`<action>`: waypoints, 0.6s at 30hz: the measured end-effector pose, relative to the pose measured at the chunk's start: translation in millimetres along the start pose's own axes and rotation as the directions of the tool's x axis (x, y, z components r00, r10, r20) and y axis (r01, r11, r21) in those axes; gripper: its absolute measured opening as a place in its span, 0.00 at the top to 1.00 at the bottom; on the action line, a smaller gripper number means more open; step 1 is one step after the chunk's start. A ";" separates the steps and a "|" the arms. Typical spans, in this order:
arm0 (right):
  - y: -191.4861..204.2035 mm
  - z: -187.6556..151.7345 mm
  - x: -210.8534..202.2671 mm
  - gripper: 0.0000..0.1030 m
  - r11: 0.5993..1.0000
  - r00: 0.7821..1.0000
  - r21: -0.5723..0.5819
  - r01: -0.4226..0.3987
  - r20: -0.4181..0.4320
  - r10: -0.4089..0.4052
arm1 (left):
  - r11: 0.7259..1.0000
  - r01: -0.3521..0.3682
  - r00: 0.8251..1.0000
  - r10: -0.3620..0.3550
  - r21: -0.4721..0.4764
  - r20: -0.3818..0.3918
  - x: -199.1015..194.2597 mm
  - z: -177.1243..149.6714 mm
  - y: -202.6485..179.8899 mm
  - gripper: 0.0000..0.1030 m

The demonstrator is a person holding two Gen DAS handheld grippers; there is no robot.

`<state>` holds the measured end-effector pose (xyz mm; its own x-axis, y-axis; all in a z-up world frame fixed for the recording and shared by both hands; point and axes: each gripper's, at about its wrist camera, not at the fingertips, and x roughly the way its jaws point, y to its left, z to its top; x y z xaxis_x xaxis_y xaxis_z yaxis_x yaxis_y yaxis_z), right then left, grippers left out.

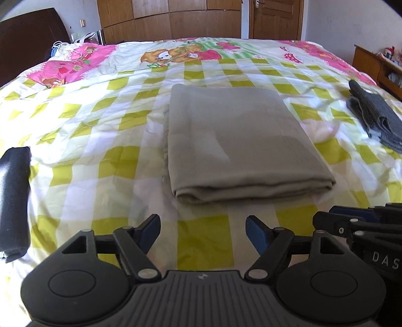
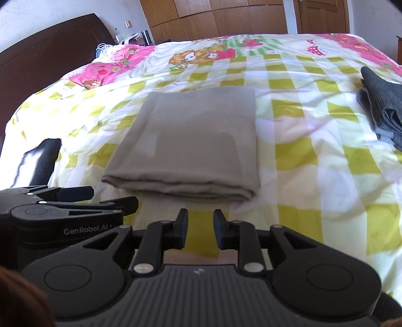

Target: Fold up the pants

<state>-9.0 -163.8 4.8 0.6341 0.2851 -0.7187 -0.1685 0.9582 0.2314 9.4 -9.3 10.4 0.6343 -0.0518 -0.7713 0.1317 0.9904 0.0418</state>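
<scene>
Grey-beige pants [image 1: 241, 140] lie folded into a neat rectangle on the checked bedspread [image 1: 100, 130]; they also show in the right wrist view [image 2: 193, 143]. My left gripper [image 1: 203, 231] is open and empty, held just short of the pants' near folded edge. My right gripper [image 2: 200, 229] is open a little and empty, also just short of the near edge. The right gripper's body shows at the lower right of the left wrist view [image 1: 364, 226]. The left gripper's body shows at the lower left of the right wrist view [image 2: 62, 208].
A dark grey folded garment [image 1: 377, 118] lies at the bed's right side, also in the right wrist view [image 2: 384, 105]. A black rolled garment [image 1: 15, 198] lies at the left edge. A dark headboard [image 2: 50, 63], wooden wardrobes [image 1: 170, 20] and a door [image 1: 276, 17] stand beyond.
</scene>
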 end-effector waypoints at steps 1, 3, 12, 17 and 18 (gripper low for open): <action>-0.8 -2.1 -1.2 0.77 1.000 1.000 0.007 0.003 -0.002 -0.003 | 1.000 -0.008 1.000 0.008 0.008 -0.002 -1.6 -2.9 -1.6 0.16; -1.4 -5.6 -2.5 0.77 1.000 1.000 0.014 0.011 -0.006 -0.011 | 1.000 -0.007 1.000 0.007 0.018 -0.004 -3.9 -6.9 -3.7 0.15; 1.7 -11.4 -0.3 0.77 0.999 0.999 -0.003 0.032 -0.022 -0.032 | 1.000 0.016 1.000 -0.016 0.004 -0.014 -6.6 -13.5 -4.6 0.13; 3.9 -12.9 0.3 0.76 0.999 0.999 -0.010 0.037 -0.023 -0.037 | 0.999 0.034 0.999 -0.034 -0.006 -0.025 -6.2 -17.0 -5.2 0.12; 4.4 -13.1 0.6 0.76 0.999 0.999 -0.012 0.038 -0.025 -0.038 | 0.999 0.034 0.999 -0.034 -0.003 -0.026 -6.2 -17.7 -5.8 0.12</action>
<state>-19.2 -159.1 -3.2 0.6213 0.2491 -0.7429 -0.1534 0.9684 0.1965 -8.8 -12.5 3.7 0.6094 -0.0825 -0.7886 0.1508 0.9885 0.0131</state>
